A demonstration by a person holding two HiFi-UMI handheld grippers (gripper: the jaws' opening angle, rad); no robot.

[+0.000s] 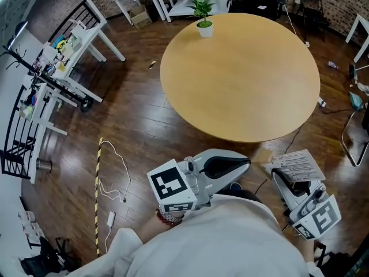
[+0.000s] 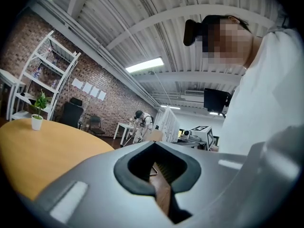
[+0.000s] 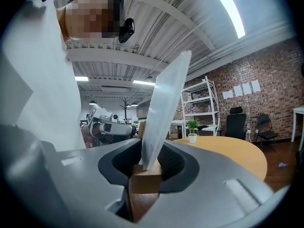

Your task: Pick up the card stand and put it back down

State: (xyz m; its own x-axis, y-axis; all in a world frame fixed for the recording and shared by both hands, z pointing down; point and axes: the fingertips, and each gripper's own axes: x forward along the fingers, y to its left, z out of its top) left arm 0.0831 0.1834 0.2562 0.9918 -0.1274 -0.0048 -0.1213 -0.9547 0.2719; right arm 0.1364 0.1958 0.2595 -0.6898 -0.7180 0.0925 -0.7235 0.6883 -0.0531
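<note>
Close to the person's body, the right gripper (image 3: 145, 174) is clamped on the card stand (image 3: 161, 113) by its wooden base, held in the air short of the table (image 1: 242, 79). Left gripper (image 2: 159, 183) alongside: jaws together, nothing between them. Farther off, a potted plant (image 1: 202, 17) stands at the table's far edge.

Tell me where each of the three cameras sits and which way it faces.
Head view: on the person's head, looking steeply down at the table; shirt, left gripper and right gripper show.
Left gripper view: on the left gripper, looking along its shut, empty jaws over the table; shirt at right.
Right gripper view: on the right gripper, looking along jaws shut on the card stand; shirt at left.
Shared: all show the potted plant.
</note>
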